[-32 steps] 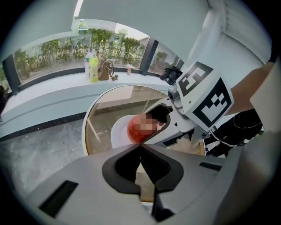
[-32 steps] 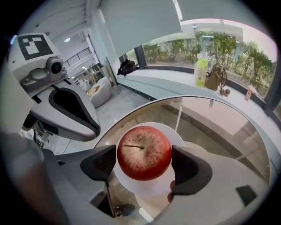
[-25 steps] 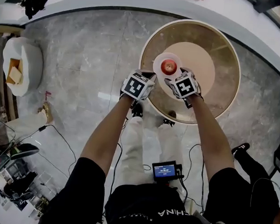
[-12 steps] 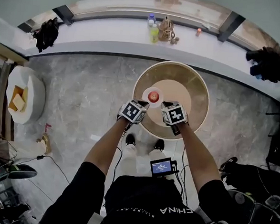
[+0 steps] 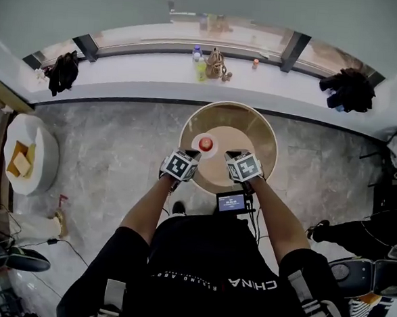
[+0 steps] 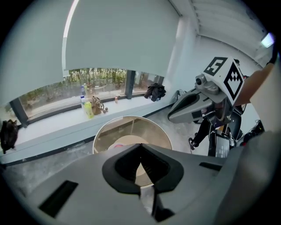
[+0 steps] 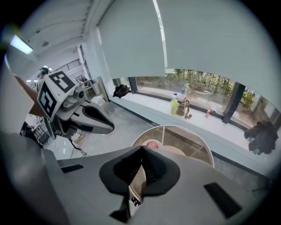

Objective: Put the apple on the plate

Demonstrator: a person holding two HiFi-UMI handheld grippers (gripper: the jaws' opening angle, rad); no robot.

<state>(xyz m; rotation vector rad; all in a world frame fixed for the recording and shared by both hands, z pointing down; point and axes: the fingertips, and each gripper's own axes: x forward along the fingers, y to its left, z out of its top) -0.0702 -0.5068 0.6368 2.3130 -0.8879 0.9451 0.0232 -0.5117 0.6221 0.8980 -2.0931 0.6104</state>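
Observation:
A red apple [image 5: 205, 143] sits on a small white plate [image 5: 200, 150] at the left of the round glass-topped table [image 5: 261, 135]. Both grippers hang high above the table's near rim, apart from the plate. My left gripper [image 5: 188, 155] is shut, its tips meeting over the table [image 6: 105, 132] with nothing between them. The jaws of my right gripper [image 5: 234, 155] have just been closing and now stand shut and empty. Past them in the right gripper view are the apple [image 7: 152, 144], the table [image 7: 193, 140] and the left gripper [image 7: 90, 119]. The right gripper [image 6: 189, 107] shows in the left gripper view.
A long window sill [image 5: 144, 69] runs behind the table with bottles [image 5: 200, 66] and dark clothing [image 5: 63, 72] on it. A white seat [image 5: 25, 159] stands at the left. A small screen [image 5: 230, 203] hangs at the person's waist. Marble floor surrounds the table.
Both grippers have lifted well up from the plate, and the table now looks much smaller. The right gripper's jaws have closed. The apple stays on the plate.

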